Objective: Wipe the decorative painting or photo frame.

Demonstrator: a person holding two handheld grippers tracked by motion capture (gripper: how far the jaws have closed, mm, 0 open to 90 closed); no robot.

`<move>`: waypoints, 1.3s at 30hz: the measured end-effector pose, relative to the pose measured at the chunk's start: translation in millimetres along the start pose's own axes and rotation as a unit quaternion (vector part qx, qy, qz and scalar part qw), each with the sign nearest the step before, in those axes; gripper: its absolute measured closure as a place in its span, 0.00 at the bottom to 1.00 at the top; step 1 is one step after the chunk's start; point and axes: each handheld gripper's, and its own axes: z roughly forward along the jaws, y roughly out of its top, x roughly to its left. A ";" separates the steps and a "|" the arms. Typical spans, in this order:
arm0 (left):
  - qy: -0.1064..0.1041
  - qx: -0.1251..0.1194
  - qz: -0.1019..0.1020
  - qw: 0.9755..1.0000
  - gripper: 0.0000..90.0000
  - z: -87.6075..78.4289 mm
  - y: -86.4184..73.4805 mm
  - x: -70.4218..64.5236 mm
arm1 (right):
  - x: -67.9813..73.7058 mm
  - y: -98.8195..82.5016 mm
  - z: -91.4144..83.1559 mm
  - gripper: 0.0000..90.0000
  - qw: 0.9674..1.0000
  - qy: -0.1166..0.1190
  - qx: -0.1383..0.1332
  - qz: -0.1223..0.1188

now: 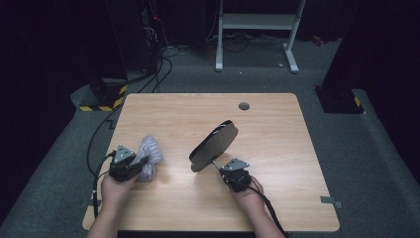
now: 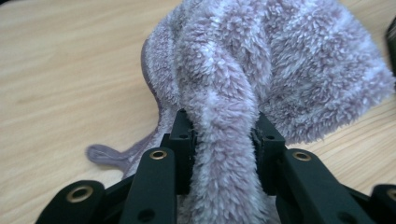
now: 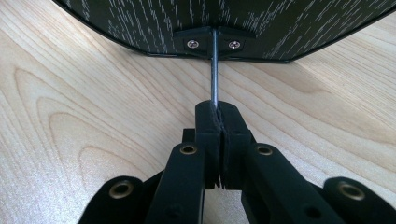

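Table (image 1: pixel 277 198): light wood, with a small grey round cap (image 1: pixel 243 106) set in near its far edge; everything below is placed against that cap.

Pan (image 1: pixel 214 146): dark, flat and oval, held tilted up off the table, nearer the person than the cap and a little to its left. Its long axis runs from the near left to the far right, with the far end pointing roughly toward the cap. A thin metal rod (image 1: pixel 216 162) leaves its near edge and runs back to the right gripper (image 1: pixel 231 174). The right gripper view adds what the high view cannot resolve: the pan's underside (image 3: pixel 261 23) carries a pale streaked grain pattern, and the rod (image 3: pixel 214 70) is fixed by a small bracket with two screws (image 3: pixel 212 43). The right gripper (image 3: pixel 219 116) has its jaws closed tight on that rod.

Cloth (image 1: pixel 148 156): fluffy, lilac with paler stripes, bunched on the table well left of the cap and nearer the person. In the high view it reads as a small lump at the left gripper (image 1: pixel 140 162). The left gripper view shows deep pile, a thick fold (image 2: pixel 224 154) running up between the jaws, and a thin hem tab (image 2: pixel 105 154) lying flat on the wood. The left gripper (image 2: pixel 224 135) pinches that fold, with the pads pressed into its sides.
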 end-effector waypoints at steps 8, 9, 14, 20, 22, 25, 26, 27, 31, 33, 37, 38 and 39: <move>0.002 0.020 -0.013 1.000 0.69 6.1 -3.2 4.0 | 0.0 0.0 0.0 0.98 1.000 0.000 0.000 0.001; 0.003 0.021 -0.013 1.000 0.66 6.4 -3.3 4.2 | 0.0 0.0 0.0 0.98 1.000 0.000 0.000 0.001; 0.010 0.005 -0.015 1.000 0.52 2.9 -1.9 3.6 | -0.3 0.0 0.0 0.98 1.000 0.001 0.000 0.001; 0.008 -0.008 -0.025 1.000 0.42 -0.7 0.2 3.1 | -0.3 0.0 0.0 0.98 1.000 0.001 0.000 0.001; 0.006 -0.012 -0.022 1.000 0.40 -2.6 2.1 1.0 | -0.2 0.0 0.0 0.98 1.000 0.001 0.000 0.001; -0.017 -0.024 -0.034 0.999 0.40 -7.4 6.5 -1.6 | -0.3 0.1 0.0 0.98 1.000 0.001 0.000 0.001; -0.024 -0.029 -0.036 0.999 0.40 -9.6 8.9 -3.2 | -0.4 0.0 0.0 0.98 1.000 0.001 0.000 0.001; -0.028 -0.035 -0.031 0.999 0.40 -12.3 11.5 -6.0 | -0.4 0.0 0.1 0.98 1.000 0.002 0.000 0.003; -0.048 -0.056 -0.009 0.997 0.40 -20.4 20.4 -20.2 | -0.1 0.1 0.0 0.98 1.000 0.000 0.000 0.001; -0.060 -0.061 0.004 0.996 0.41 -22.6 23.8 -28.2 | -0.1 0.1 0.0 0.98 1.000 0.000 0.000 0.001; -0.084 -0.064 0.035 0.994 0.40 -23.2 29.1 -47.0 | -0.3 0.2 0.0 0.91 1.000 -0.003 -0.001 0.003; -0.091 -0.063 0.042 0.993 0.39 -22.3 30.1 -51.6 | -0.5 0.1 -0.4 0.87 1.000 0.000 0.001 0.007; -0.098 -0.062 0.047 0.992 0.39 -21.2 30.6 -55.7 | -0.8 0.2 -1.0 0.84 1.000 0.001 0.002 0.007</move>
